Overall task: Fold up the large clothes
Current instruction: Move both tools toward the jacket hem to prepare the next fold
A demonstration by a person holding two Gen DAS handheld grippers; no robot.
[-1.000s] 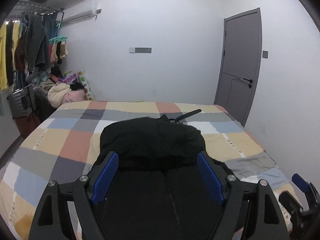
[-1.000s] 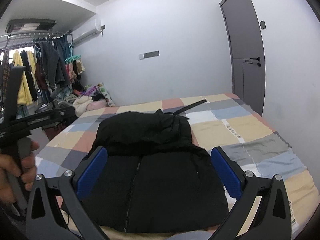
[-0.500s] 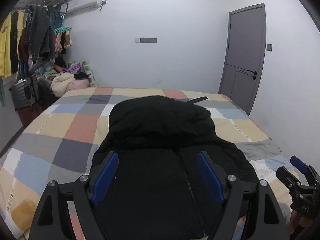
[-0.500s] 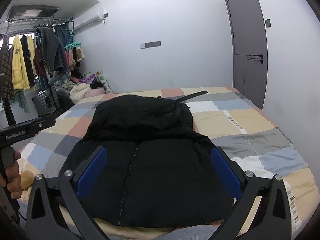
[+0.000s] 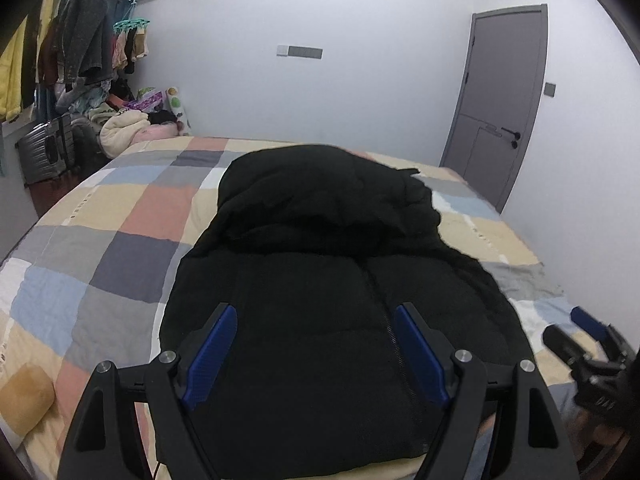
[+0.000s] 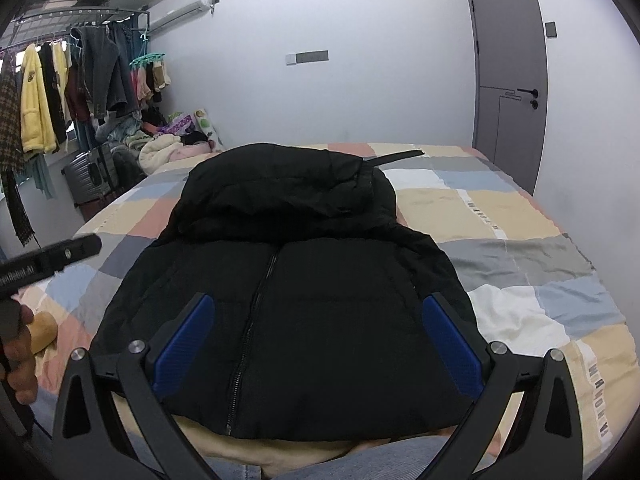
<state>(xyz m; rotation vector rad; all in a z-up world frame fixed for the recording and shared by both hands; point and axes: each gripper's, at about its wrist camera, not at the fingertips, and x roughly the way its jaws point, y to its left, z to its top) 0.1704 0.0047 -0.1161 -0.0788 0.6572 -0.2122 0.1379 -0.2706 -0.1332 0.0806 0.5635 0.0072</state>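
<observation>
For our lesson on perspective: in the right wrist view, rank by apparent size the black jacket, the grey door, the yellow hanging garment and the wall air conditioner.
1. black jacket, nearest the camera, so it looks biggest
2. grey door
3. yellow hanging garment
4. wall air conditioner, though fisheye distortion makes the last two unsure

Both grippers (image 5: 316, 354) (image 6: 316, 344) nearer jacket (image 6: 288, 280) — lower
</observation>
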